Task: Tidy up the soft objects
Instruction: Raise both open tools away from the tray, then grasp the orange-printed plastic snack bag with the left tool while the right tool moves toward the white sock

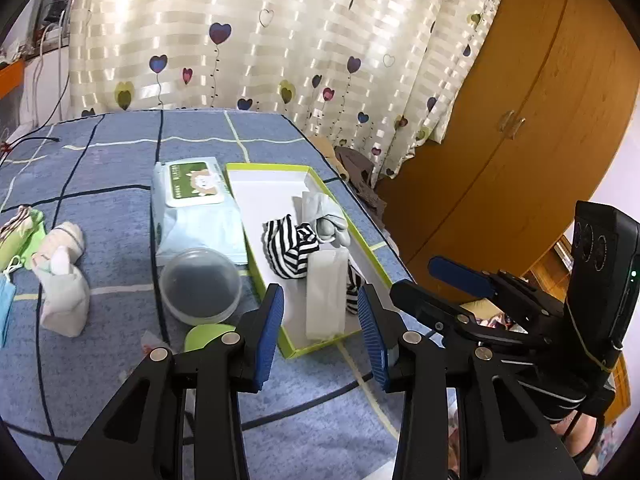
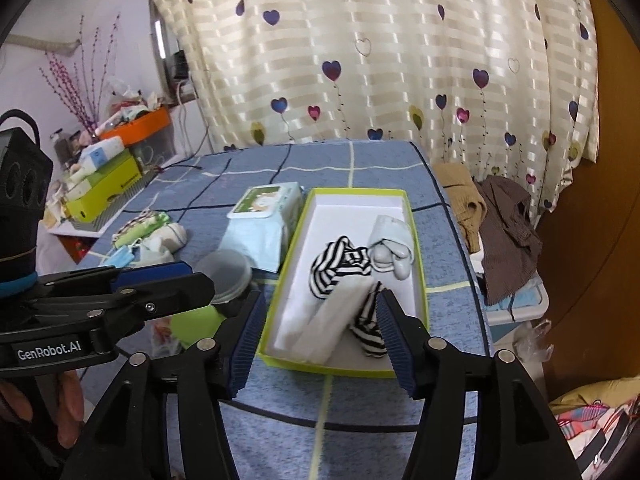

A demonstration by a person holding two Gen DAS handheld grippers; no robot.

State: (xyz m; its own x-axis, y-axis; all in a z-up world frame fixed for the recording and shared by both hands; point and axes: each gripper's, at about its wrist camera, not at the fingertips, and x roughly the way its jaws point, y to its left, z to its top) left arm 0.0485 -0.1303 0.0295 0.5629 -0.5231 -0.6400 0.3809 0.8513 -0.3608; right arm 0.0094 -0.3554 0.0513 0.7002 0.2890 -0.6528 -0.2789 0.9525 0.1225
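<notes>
A green-rimmed white box [image 1: 276,168] [image 2: 420,280] lies on the blue checked bedspread. In it are black-and-white striped socks [image 1: 288,248] [image 2: 340,264], a pale grey sock bundle [image 1: 328,220] [image 2: 390,248] and a white tissue pack [image 1: 326,296] [image 2: 320,328]. My left gripper [image 1: 320,312] is open and empty above the box's near end. My right gripper [image 2: 318,332] is open and empty, also over the near end. White socks [image 1: 64,280] [image 2: 168,236], a green cloth [image 1: 24,236] [image 2: 140,224] and a blue face mask [image 1: 6,304] [image 2: 120,258] lie to the left on the bed.
A wet-wipes pack [image 1: 196,208] [image 2: 264,216] lies left of the box, with a round plastic lid [image 1: 200,284] [image 2: 226,272] and a green disc [image 1: 204,336] [image 2: 192,324] near it. Clothes [image 2: 504,220] pile at the bed's right edge. A wooden wardrobe [image 1: 520,120] stands right; curtain behind.
</notes>
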